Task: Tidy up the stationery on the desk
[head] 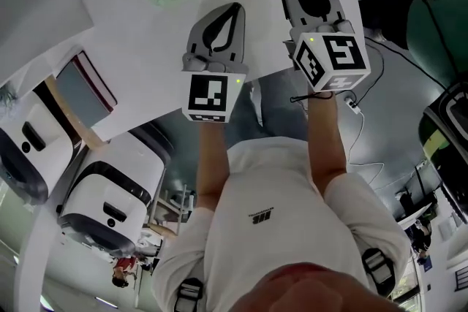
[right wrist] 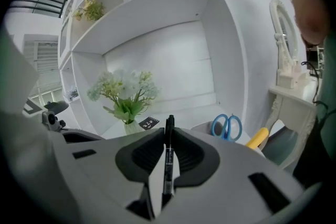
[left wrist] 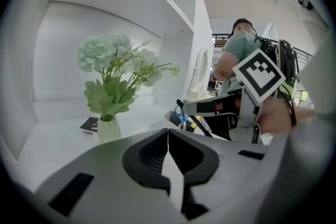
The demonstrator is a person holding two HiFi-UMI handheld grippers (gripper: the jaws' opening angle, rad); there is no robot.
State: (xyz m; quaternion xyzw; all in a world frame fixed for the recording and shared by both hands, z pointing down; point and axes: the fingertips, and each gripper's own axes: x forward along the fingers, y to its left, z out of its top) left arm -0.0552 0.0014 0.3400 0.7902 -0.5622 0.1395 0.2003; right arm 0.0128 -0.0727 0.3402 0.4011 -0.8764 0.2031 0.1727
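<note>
left tool (head: 235, 8): jaws pressed together, nothing between them in the left gripper view, so it carries no stationery; judged to be the idle hand, parked beside the working one and out of its way. left forearm stretched forward from the body, tool aimed ahead and tipped a little down over the white table (head: 124, 25). ahead of it, further left on the table, a vase of flowers (left wrist: 111, 86) with a small black card (left wrist: 90, 124) lying at its foot, both apart from either tool. right tool (right wrist: 169, 132): clenched on a black pen (right wrist: 168, 160), which runs lengthwise along the seam of the jaws with its cap end poking out past the tips; held this way the pen points where the tool points, which probably suits dropping it end-first into a container. right forearm extended further than the left, tool likewise angled slightly down. to the right of and beyond the pen stands a grey holder (right wrist: 203, 127) already housing blue scissors (right wrist: 227, 126) and a yellow item (right wrist: 257, 139); the pen is near it but not yet over its mouth. judgement: the pen is on its way to the holder and the next step needs the tip aligned over the opening before letting go
</note>
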